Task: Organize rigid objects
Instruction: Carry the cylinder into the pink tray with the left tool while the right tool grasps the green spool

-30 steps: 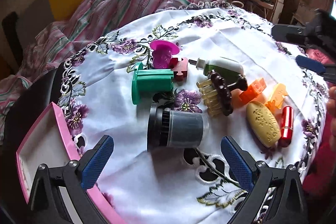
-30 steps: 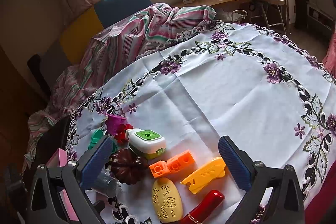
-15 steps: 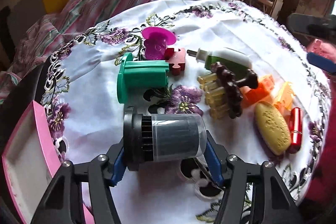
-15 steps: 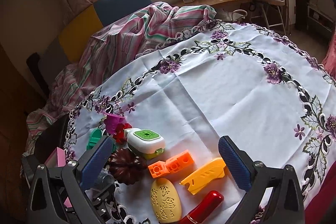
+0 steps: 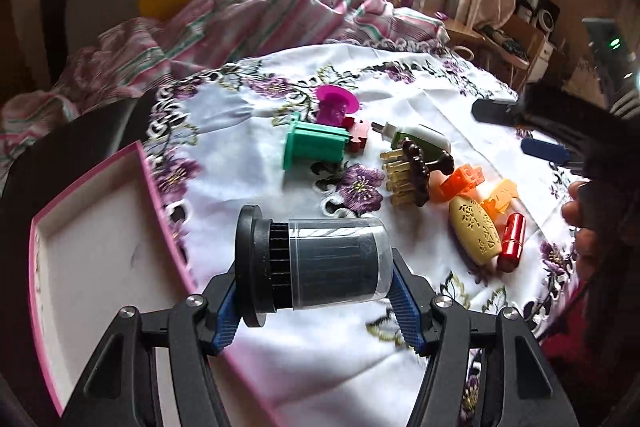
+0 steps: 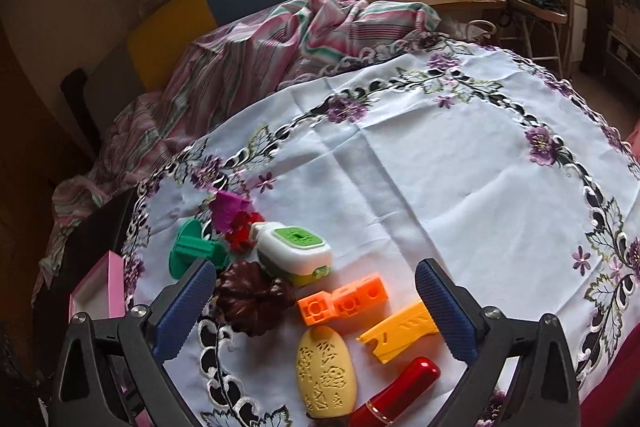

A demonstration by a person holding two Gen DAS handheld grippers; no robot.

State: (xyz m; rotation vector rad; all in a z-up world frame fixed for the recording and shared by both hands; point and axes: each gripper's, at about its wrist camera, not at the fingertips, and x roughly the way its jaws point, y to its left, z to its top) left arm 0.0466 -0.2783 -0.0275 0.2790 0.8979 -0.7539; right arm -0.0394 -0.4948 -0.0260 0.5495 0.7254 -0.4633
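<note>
Only the left wrist view shows the jar (image 5: 320, 263): a clear cylinder with a dark inside and a black ribbed cap, lying sideways and clenched end to end by the left claw (image 5: 316, 301), whose jaws have just been closing on it. It is held above the cloth, right beside the pink-rimmed box (image 5: 100, 259), which stands open at the counter's near left edge. That view also catches the right claw's blue pads from the side at far right, and part of a hand (image 5: 584, 223).

From the right wrist view, the right claw (image 6: 316, 311) is released, its jaws wide apart over the pile: a brown comb (image 6: 252, 301), an orange block (image 6: 344, 303), a yellow piece (image 6: 400, 331), a yellow oval (image 6: 326, 373) and a red tube (image 6: 396, 395). Behind them lie a white-and-green bottle (image 6: 296, 251), a green spool (image 6: 192, 249), a red puzzle piece (image 6: 242, 225) and a magenta cup (image 6: 228, 207). Just a sliver of the box shows here, at left.

Everything rests on a white tablecloth (image 6: 420, 167) embroidered with purple flowers. Beyond it a striped sheet (image 6: 280, 39) is heaped, with a blue and yellow headboard, a window and curtains behind.
</note>
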